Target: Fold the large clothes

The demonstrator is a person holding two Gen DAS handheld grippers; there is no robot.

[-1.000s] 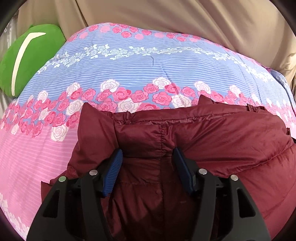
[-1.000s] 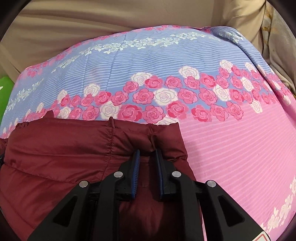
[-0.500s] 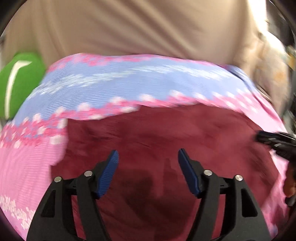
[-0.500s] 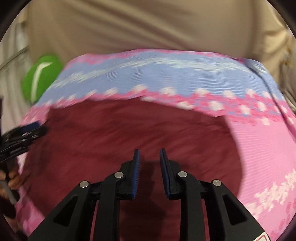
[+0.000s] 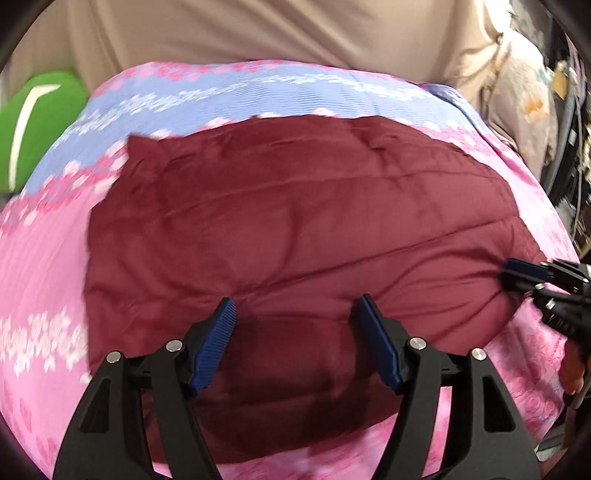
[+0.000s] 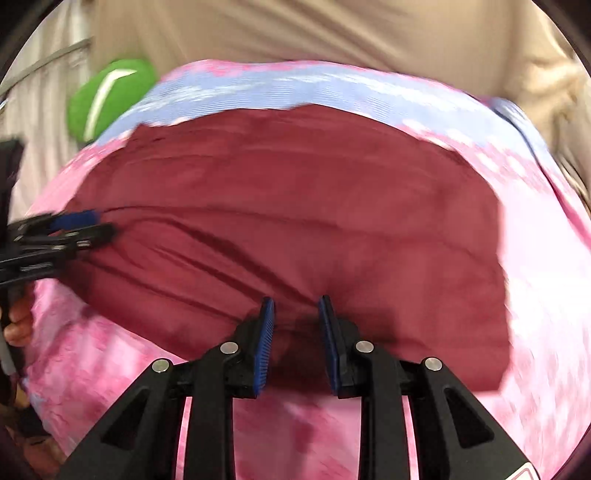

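The floral bedspread (image 5: 44, 280) fills most of both views, pink near the camera, blue farther back, and now far more of it shows around the maroon padded jacket (image 5: 295, 229) than a second ago. Then only the jacket's gathered far edge lay just past the fingertips; now the whole folded garment is visible as a broad rounded slab lying flat on the bed, its quilting seams running across it. Both views are blurred.

Behind the bed hangs a beige cloth backdrop (image 5: 258, 33). A green cushion (image 5: 37, 122) sits off the bed's far left corner, and cluttered cables and pale fabric (image 5: 554, 122) crowd the right side. Nothing lies on the jacket itself.

The jacket's left and near edges leave wide bare strips of bedspread; on the right the strip is narrower.

The left tool (image 5: 295, 347) stands wide open above the jacket's near part, its jaws having just been opening, with nothing pinched between the blue pads. The right tool (image 6: 295, 339) stands narrowly open over the jacket's near edge, having just opened from a tighter gap; whether its pads still touch the fabric cannot be told.
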